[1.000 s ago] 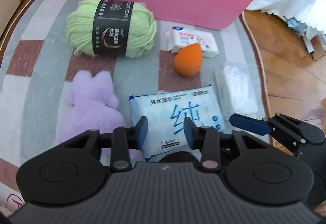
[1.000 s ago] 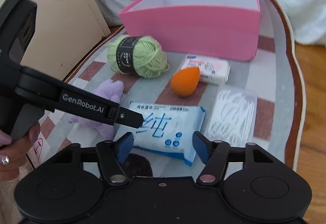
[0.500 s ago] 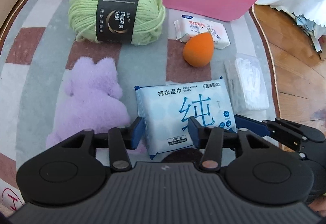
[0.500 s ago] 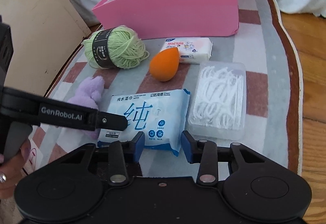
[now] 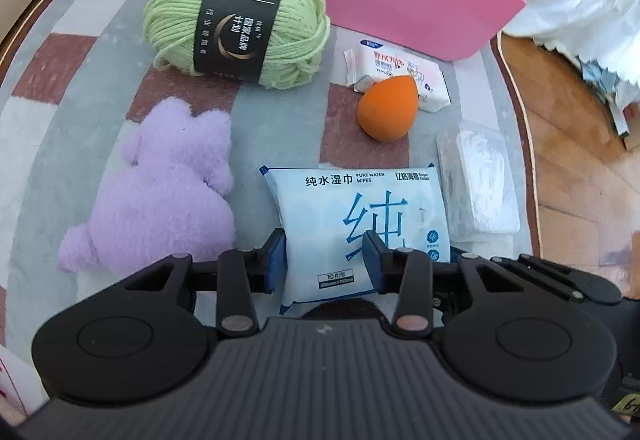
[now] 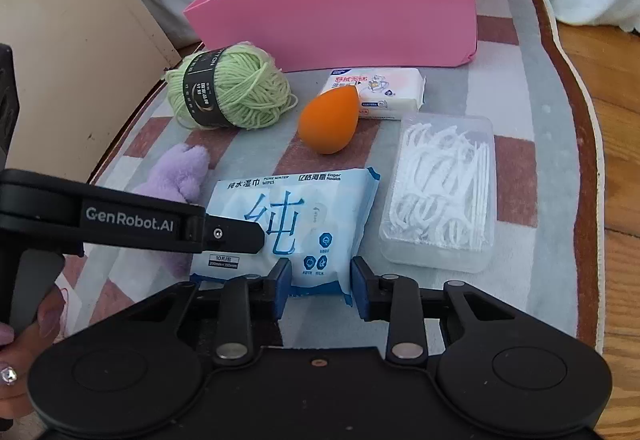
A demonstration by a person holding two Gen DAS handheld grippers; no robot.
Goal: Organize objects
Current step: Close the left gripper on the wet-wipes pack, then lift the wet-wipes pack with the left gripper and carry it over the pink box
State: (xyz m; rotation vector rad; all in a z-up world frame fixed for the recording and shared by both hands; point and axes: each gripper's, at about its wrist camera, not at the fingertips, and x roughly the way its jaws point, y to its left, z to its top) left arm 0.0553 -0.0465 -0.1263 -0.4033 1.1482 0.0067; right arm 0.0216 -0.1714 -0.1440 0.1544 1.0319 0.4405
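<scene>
Right wrist view: checked rug (image 6: 516, 80) on wood floor (image 6: 618, 144), pink box (image 6: 360, 12) behind.

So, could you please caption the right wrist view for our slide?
Both grippers, right and left, open over a blue wet-wipes pack before a pink box.

Pale blue wet wipes pack (image 5: 356, 224) lying flat at front, purple plush toy (image 5: 160, 192) beside it, clear floss pick box (image 6: 440, 188) on other side, orange makeup sponge (image 6: 330, 120) touching small tissue pack (image 6: 380, 92), green yarn ball (image 5: 236, 24) near open pink box (image 6: 348, 20)
</scene>
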